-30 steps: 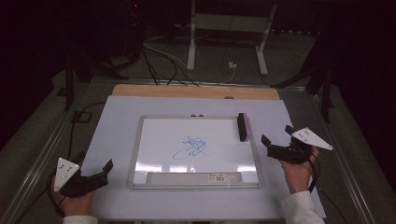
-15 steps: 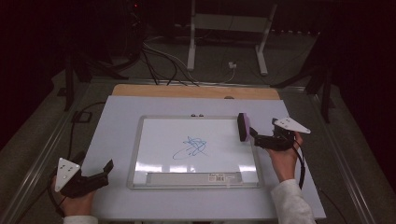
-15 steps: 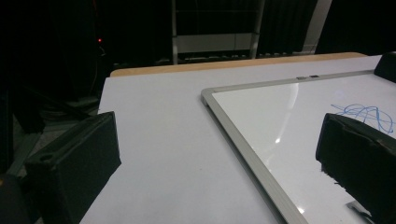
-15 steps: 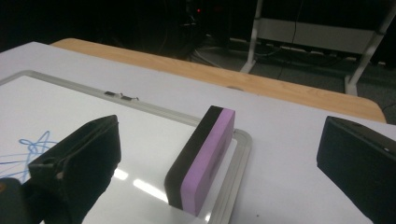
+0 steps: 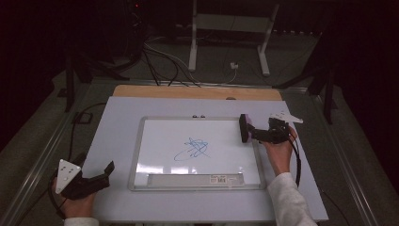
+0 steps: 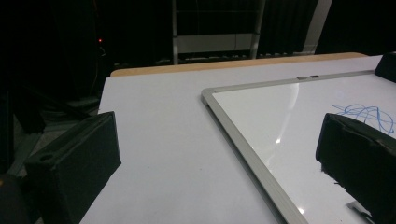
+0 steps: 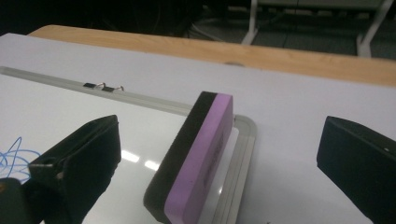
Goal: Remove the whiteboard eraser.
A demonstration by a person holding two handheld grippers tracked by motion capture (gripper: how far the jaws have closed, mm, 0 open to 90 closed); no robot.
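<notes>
A whiteboard in a grey frame lies flat on the white table, with a blue scribble near its middle. A black and purple eraser stands on edge at the board's right rim. My right gripper reaches it from the right. In the right gripper view the eraser sits between the wide-open jaws, and neither jaw touches it. My left gripper rests open on the table at the near left, pointing toward the board's frame, with nothing between its fingers.
Two small clips sit on the board's top frame, and a pen tray runs along its near edge. A wooden strip lies beyond the white tabletop. Behind it are cables and a metal stand on the dark floor.
My right gripper has moved left and away from me, from the table's right side up to the eraser, which now lies between its jaws. The left gripper has stayed put.
</notes>
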